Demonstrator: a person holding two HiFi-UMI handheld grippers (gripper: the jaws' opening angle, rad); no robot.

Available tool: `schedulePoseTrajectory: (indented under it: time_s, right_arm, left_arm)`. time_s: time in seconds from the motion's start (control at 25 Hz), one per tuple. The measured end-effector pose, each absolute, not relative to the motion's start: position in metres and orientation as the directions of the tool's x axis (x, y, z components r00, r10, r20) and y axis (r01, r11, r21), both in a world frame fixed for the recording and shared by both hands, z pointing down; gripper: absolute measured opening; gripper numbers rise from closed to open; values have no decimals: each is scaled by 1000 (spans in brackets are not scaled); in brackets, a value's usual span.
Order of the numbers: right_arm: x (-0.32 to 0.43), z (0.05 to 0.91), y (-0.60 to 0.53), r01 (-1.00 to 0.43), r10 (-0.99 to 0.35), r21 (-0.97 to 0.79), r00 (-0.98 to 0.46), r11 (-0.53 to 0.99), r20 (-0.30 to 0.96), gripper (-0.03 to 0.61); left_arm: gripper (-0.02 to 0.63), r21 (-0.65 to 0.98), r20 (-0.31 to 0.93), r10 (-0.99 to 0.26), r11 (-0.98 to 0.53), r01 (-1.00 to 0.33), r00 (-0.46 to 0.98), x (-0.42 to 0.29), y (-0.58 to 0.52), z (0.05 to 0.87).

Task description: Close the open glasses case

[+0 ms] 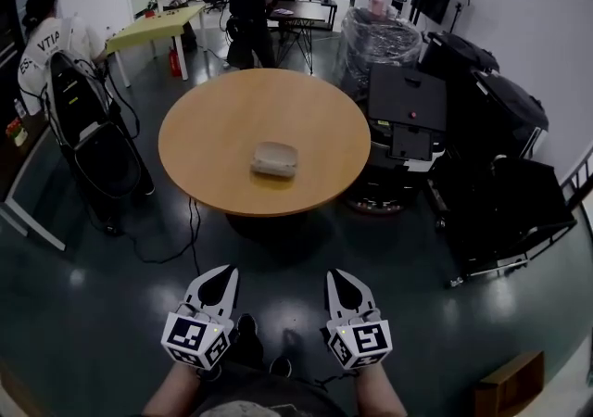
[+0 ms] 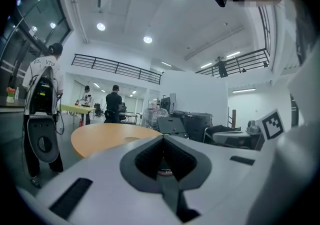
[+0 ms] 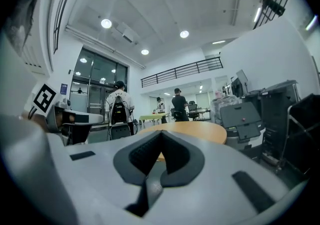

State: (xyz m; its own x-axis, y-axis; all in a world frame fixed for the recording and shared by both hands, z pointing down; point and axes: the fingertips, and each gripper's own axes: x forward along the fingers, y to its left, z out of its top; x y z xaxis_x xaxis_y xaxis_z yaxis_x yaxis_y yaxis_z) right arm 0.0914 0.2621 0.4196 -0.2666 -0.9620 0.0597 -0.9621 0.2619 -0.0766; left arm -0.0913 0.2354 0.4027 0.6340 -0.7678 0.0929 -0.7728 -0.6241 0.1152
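I am standing well back from the table (image 1: 199,132), with the left gripper (image 1: 225,272) and right gripper (image 1: 334,274) both pressing closed on nothing. My judgement is that the approach is not yet starting, and the next move is calling for a reach to the glasses case (image 1: 274,159).

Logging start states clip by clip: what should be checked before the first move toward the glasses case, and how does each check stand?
1. Glasses case in sight on the round table: ok.
2. Case lid open: cannot tell; it is too small in the head view.
3. Left gripper empty: ok, fingers together on nothing.
4. Right gripper empty: ok, fingers together on nothing.
5. Grippers close enough to the case: not ok; both are held low by the person's body, well short of the table.
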Motion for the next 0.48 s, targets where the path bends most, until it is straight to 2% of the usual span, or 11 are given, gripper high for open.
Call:
schedulePoseTrajectory:
  time_s: [0.48]
  right_arm:
    - [111,441,219,-982,-976,-74,-181,173,118,-11]
  left_arm:
    - [8,167,124,-737,-645,-746,665,-85,165,436]
